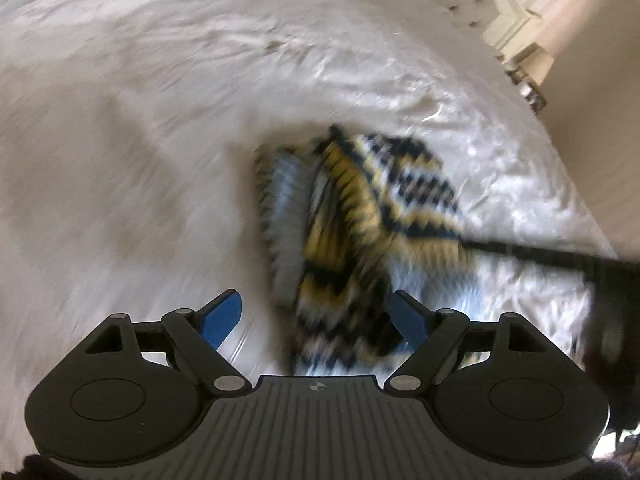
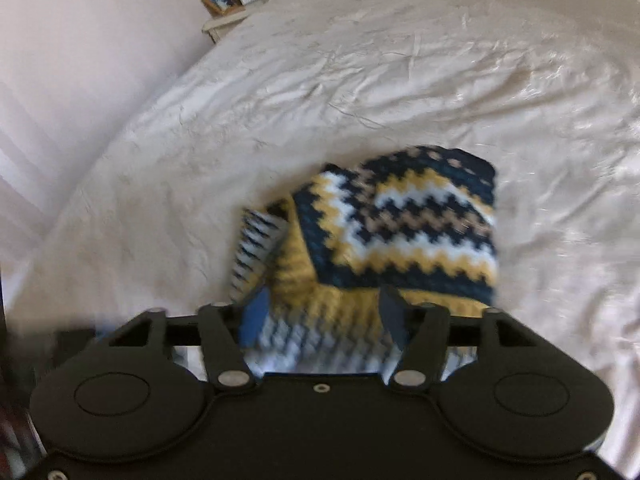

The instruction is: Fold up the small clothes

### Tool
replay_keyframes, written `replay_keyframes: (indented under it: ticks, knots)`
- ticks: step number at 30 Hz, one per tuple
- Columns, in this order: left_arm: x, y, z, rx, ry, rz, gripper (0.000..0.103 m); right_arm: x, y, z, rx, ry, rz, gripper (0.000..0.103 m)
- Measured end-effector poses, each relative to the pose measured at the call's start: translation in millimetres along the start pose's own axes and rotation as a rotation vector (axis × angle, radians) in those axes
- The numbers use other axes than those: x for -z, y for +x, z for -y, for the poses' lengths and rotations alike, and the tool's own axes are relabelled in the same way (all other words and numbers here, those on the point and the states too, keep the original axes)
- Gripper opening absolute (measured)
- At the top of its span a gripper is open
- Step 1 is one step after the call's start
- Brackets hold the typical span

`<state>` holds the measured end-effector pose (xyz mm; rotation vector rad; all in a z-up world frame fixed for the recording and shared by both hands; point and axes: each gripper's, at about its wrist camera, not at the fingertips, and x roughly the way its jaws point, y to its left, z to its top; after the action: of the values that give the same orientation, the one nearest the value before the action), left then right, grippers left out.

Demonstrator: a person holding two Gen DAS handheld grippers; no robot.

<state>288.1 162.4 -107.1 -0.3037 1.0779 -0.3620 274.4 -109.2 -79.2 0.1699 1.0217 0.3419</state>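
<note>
A small knitted garment with navy, yellow and white zigzag stripes lies partly folded on the white bed; it shows blurred in the left wrist view [image 1: 352,216] and sharper in the right wrist view [image 2: 392,232]. My left gripper [image 1: 316,320] is open, its blue fingers wide apart, with the garment's near edge between them and against the right finger. My right gripper [image 2: 324,320] is open, its fingers on either side of the garment's near edge. The right gripper's black body also shows at the right edge of the left wrist view [image 1: 600,280].
The white wrinkled bedspread [image 2: 360,80] fills both views. A tufted headboard [image 1: 460,0] and a white nightstand [image 1: 520,40] stand at the far right in the left view. A nightstand with a picture frame [image 2: 220,0], clock and lamp stands beside a pale wall.
</note>
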Motion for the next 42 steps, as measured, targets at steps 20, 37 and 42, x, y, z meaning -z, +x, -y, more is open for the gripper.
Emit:
replay_keyframes:
  ticks: [20,37,42]
  knots:
    - [-68.5,40.9,-0.3,0.077,-0.016,-0.087,0.081,76.0,64.1,-94.7,0.258,-0.778,-0.090,0.017]
    - [-66.0,118.4,31.0,0.302,-0.184,-0.221,0.094,30.7,1.4,-27.8,0.190,-0.344,0.059,0.016]
    - [-71.0,145.9,32.3,0.271,-0.187,-0.237,0.095,34.1,1.9,-29.7,0.173,-0.339,0.056,0.016]
